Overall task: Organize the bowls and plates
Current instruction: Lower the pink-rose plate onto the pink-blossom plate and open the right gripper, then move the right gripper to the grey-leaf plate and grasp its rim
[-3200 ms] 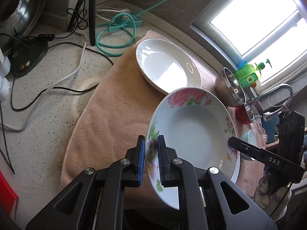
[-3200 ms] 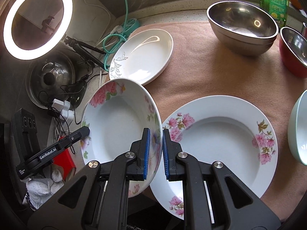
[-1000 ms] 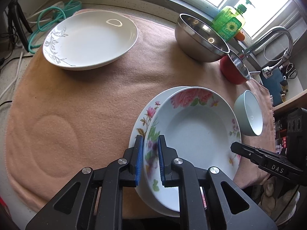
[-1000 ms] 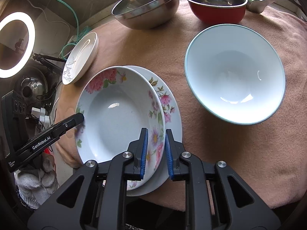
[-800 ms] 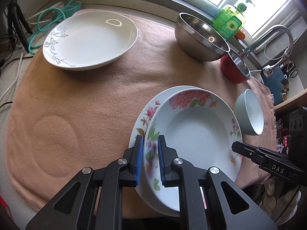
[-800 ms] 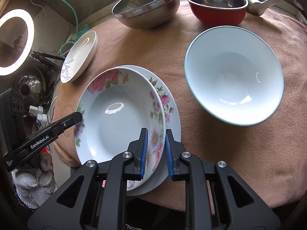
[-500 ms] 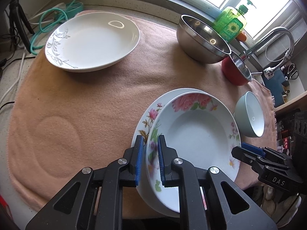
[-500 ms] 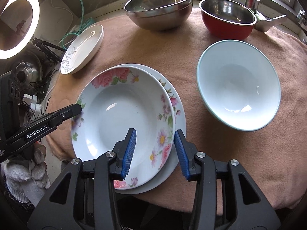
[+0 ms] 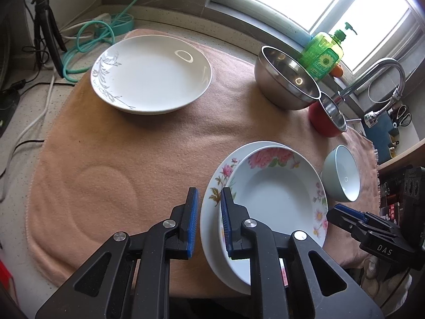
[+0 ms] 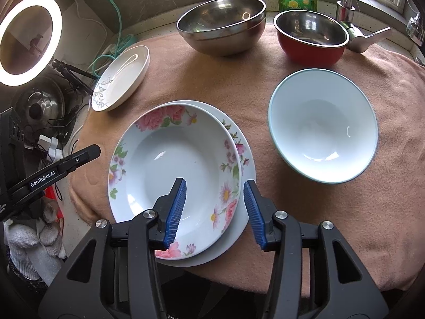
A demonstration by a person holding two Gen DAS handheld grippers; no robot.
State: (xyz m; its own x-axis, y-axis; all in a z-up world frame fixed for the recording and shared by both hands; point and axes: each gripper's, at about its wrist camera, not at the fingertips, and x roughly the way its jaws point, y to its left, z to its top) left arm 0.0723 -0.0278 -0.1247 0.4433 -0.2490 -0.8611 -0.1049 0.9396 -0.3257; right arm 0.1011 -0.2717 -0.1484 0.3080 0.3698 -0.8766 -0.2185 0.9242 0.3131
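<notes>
With both the left gripper (image 9: 207, 219) and right gripper (image 10: 214, 212) let go and jaws parted, the flowered plate (image 10: 175, 170), nested on the larger flowered plate (image 10: 245, 156), looks stiff, glazed-slick and breakable, best pinched at its thin rim.

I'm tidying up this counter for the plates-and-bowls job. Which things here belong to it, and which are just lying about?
Job: floral plate stacked on the larger floral plate; leaf-pattern plate; pale bowl; steel bowl; red bowl.

Lying about: soap bottle, tap, green hose, ring light, tripod.

Pink roses ringed both stacked plates (image 10: 175, 156); the white plate (image 9: 151, 73) bore grey leaves; the cloth (image 9: 111, 146) was peach.
</notes>
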